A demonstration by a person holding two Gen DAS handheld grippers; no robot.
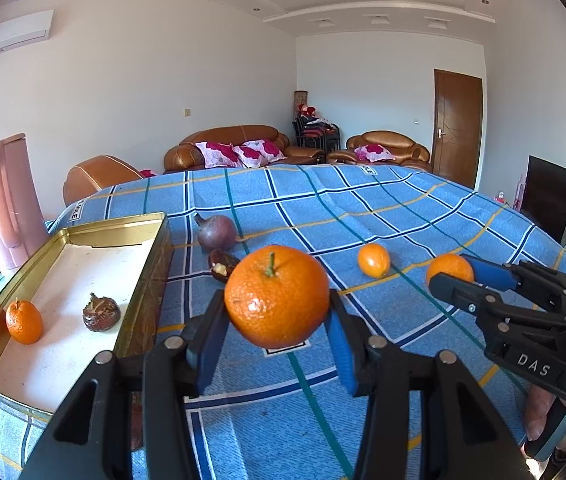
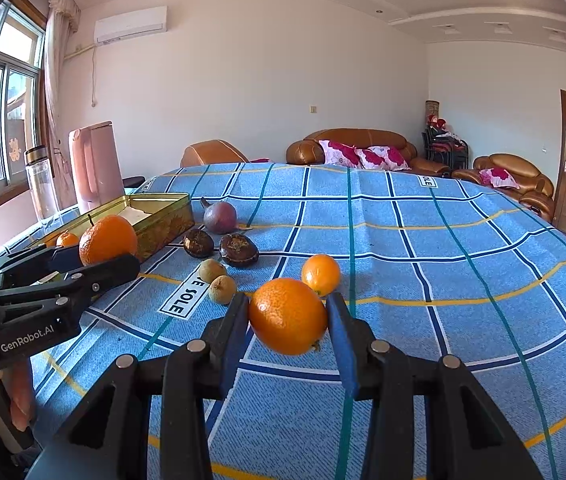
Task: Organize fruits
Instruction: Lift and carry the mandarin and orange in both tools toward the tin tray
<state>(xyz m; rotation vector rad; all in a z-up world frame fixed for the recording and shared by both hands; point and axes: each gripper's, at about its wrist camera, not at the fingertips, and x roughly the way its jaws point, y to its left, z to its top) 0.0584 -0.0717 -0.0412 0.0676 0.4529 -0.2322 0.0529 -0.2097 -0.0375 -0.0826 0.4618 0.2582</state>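
Note:
My left gripper (image 1: 277, 308) is shut on a large stemmed orange (image 1: 277, 296), held above the blue checked cloth (image 1: 363, 200), right of a gold tin (image 1: 139, 300). In the tin lie a small orange (image 1: 23, 322) and a dark wrinkled fruit (image 1: 101, 312). My right gripper (image 2: 287, 302) is shut on a smaller orange (image 2: 287, 316), also off the cloth. On the cloth lie a kumquat-sized orange (image 2: 321, 274), a purple fruit (image 2: 221, 218), two dark brown fruits (image 2: 239, 250) and two small tan fruits (image 2: 223, 289). The left gripper (image 2: 103, 256) shows at the left of the right wrist view.
A pink jug (image 2: 95, 164) and a clear bottle (image 2: 43, 180) stand behind the tin at the table's far left. The cloth stretches bare to the right and far side. Brown sofas (image 1: 239, 144) stand beyond the table. A person's hand (image 1: 543, 412) holds the right gripper's handle.

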